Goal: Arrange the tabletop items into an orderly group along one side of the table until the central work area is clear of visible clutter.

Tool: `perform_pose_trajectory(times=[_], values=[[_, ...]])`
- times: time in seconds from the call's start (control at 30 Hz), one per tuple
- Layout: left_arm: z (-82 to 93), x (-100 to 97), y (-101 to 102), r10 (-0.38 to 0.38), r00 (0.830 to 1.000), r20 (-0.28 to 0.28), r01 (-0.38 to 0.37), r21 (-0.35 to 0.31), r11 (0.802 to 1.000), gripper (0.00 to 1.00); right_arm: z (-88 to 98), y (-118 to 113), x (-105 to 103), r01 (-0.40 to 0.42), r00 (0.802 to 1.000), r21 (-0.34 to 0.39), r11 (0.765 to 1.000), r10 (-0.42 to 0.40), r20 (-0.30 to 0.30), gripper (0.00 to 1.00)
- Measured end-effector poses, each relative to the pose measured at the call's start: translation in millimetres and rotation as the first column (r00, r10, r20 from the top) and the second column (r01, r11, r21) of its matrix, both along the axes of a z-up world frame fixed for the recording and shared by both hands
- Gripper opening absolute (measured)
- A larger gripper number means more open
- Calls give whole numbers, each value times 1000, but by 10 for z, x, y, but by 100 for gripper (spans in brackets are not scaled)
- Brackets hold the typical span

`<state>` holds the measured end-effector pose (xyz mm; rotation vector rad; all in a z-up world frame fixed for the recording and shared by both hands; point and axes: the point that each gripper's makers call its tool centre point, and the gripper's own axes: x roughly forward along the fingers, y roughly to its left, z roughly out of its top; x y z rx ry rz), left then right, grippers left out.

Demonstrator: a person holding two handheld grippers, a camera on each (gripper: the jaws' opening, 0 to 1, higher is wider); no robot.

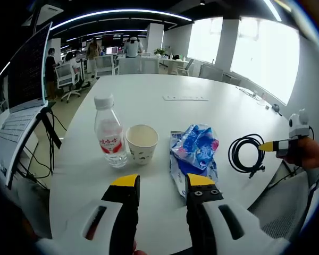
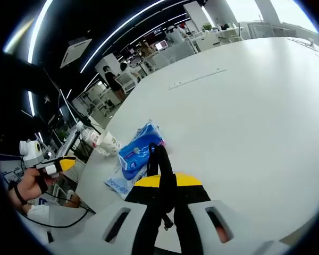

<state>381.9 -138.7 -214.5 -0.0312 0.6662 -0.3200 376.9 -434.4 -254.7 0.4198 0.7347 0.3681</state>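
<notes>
left tongs [image 1: 161, 187]: open, empty | right tongs [image 2: 167, 183]: clamped on black cable [image 2: 160, 164]

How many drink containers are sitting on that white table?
2: a water bottle with a red label, and a paper cup right beside it, just left of the blue packet. Others may be hidden.

The left hand-held gripper [image 1: 160, 186] rises from the bottom edge, jaws apart, holding nothing, above the white counter [image 1: 202, 87]. Ahead stand a capped water bottle [image 1: 109, 133] and, just beside it, a paper cup [image 1: 142, 143]. A blue packet [image 1: 195, 151] lies right of the cup. A coiled black cable [image 1: 246, 154] hangs from the right hand-held gripper [image 1: 279, 145].
</notes>
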Motion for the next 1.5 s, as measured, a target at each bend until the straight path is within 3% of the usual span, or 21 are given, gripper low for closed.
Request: perform_pose_trajectory(times=[0.77, 1.13, 1.3, 1.4, 1.5], values=[[33, -18, -84, -10, 1000, 1, 10, -3, 1000, 33, -278, -182, -97, 30, 998, -43, 999, -33, -57, 4], [38, -42, -102, -16, 1000, 2, 16, 4, 1000, 33, -380, -248, -62, -61, 997, -212, 975, 49, -63, 4], [36, -41, -100, -12, 1000, 2, 12, 5, 1000, 33, -405, -244, -47, -76, 996, -239, 968, 62, -65, 5], [32, -42, -97, -11, 1000, 0, 11, 5, 1000, 33, -462, -266, -51, -124, 991, -301, 946, 105, -78, 5], [28, -46, -95, -12, 1000, -1, 12, 8, 1000, 33, -444, -262, -51, -128, 991, -303, 944, 111, -74, 5]])
